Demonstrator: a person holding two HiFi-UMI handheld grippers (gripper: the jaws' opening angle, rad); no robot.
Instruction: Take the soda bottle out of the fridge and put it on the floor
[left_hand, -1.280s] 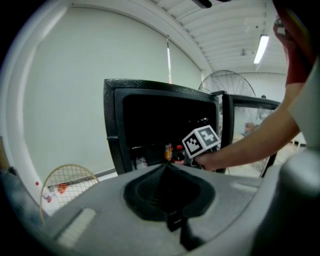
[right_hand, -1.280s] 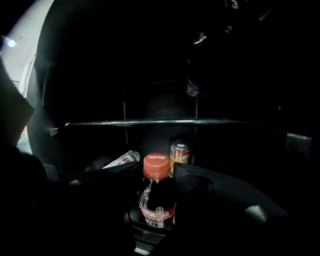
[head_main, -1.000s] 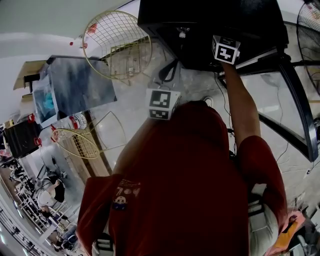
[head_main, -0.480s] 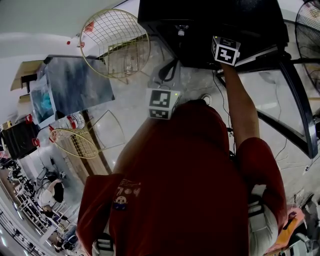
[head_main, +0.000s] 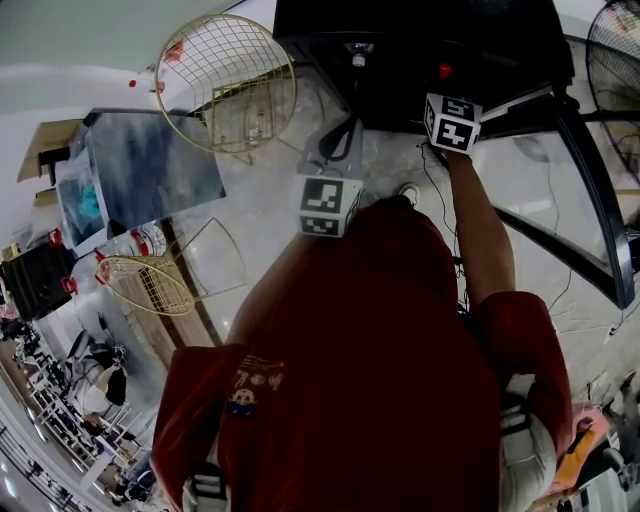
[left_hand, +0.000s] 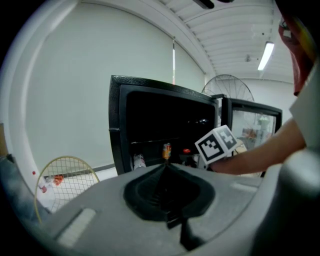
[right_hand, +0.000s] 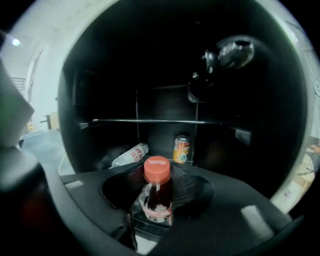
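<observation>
Your right hand-held gripper (right_hand: 157, 197) holds the soda bottle (right_hand: 157, 171) upright, just in front of the open fridge (right_hand: 225, 145). Behind it stands a can (right_hand: 181, 149). Your left hand-held gripper (left_hand: 166, 166) has its jaws together, with nothing between them.

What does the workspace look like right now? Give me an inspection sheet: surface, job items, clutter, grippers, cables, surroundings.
Surface: pale marbled floor.
Job's things: soda bottle, red cap, upright, at the open black fridge.
Clutter: orange can standing and clear bottle lying, both inside the fridge.
Grippers: right gripper shut on the soda bottle; left gripper shut, empty.
Cables: black cable on the floor by the fridge.
Surroundings: round wire rack, fan.
</observation>
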